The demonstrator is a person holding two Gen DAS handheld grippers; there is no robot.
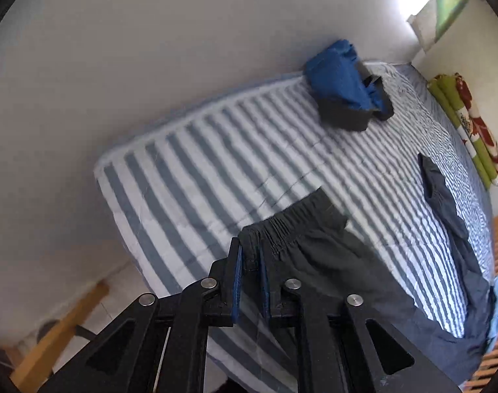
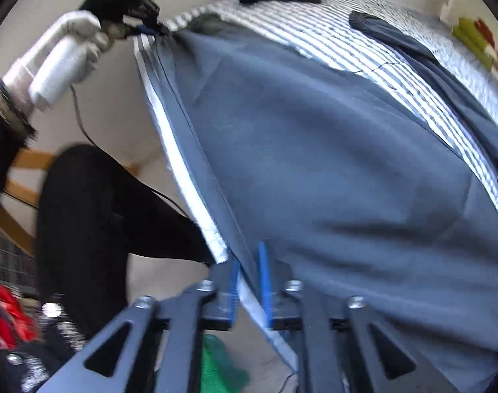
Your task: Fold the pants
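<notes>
- The pants (image 1: 347, 271) are dark grey with a gathered elastic waistband (image 1: 291, 219) and white stripes (image 2: 170, 150) down the side seam; the cloth looks soft and lightly creased.
- They hang stretched between the two grippers, partly draped over the near edge of the bed (image 1: 216, 150), with one leg (image 1: 445, 203) trailing across the striped cover toward the far side.
- In the right wrist view the long axis runs from the waistband end at upper left, near the left gripper, down to the side seam at the bottom centre, so the striped edge forms a taut, slanting line.
- The left gripper (image 1: 249, 258) has its blue-padded fingers (image 1: 237, 281) closed on the corner of the waistband, cloth pinched between them.
- The right gripper (image 2: 250, 271) has its fingers (image 2: 264, 281) pinching the striped side seam, a narrow fold of fabric caught in between.
- In the right wrist view a gloved hand (image 2: 75, 52) grips the white handle of the left gripper, with a dark sleeve beside it.
- A blue and black heap of clothes (image 1: 343, 85) lies at the far edge of the bed against the wall, well apart from the pants.
- A green and red patterned pillow (image 1: 468, 124) lies along the bed's far right side.
</notes>
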